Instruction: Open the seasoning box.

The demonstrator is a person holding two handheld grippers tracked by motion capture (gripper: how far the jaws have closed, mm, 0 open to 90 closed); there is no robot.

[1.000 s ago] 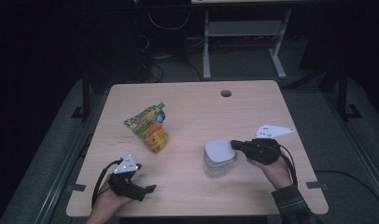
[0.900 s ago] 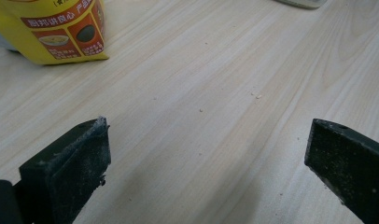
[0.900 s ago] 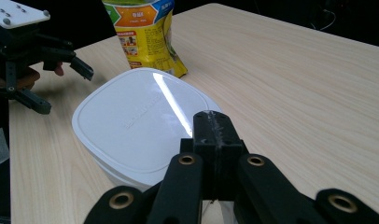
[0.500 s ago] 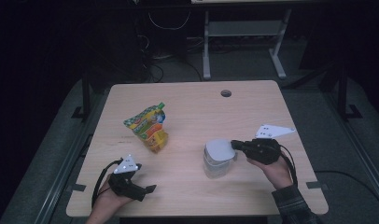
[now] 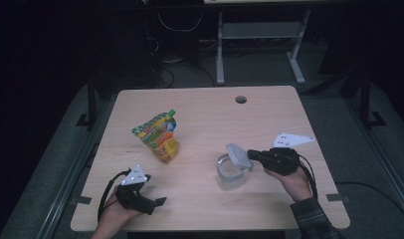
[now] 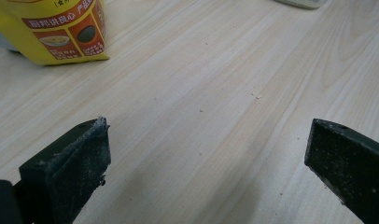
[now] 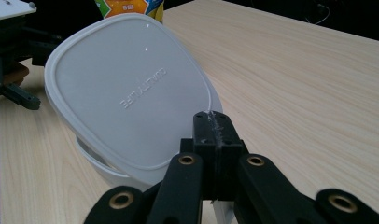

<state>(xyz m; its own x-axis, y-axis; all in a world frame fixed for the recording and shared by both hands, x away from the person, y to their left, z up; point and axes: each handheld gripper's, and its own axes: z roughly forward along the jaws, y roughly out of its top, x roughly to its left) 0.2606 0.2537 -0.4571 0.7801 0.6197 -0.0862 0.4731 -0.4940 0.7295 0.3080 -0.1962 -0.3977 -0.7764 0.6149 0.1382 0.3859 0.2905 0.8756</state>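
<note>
A clear plastic container [image 5: 229, 175] stands on the wooden table [image 5: 205, 114] right of centre. Its translucent white lid [image 5: 238, 154] leans tilted over the rim. My right gripper [image 5: 252, 155] is shut on the lid's near edge; in the right gripper view the lid [image 7: 131, 93] rises at a slant from the closed jaws [image 7: 214, 127]. A green, yellow and orange snack pouch [image 5: 159, 135] stands left of centre. My left gripper [image 5: 154, 202] rests near the front left edge, open, with bare tabletop between its jaws [image 6: 206, 168] and the pouch [image 6: 61, 28] ahead at upper left.
A round cable hole [image 5: 241, 99] sits near the table's far edge. Dark floor, cables and a white metal frame [image 5: 259, 45] lie beyond the table. Bare wood stretches between the pouch and the container.
</note>
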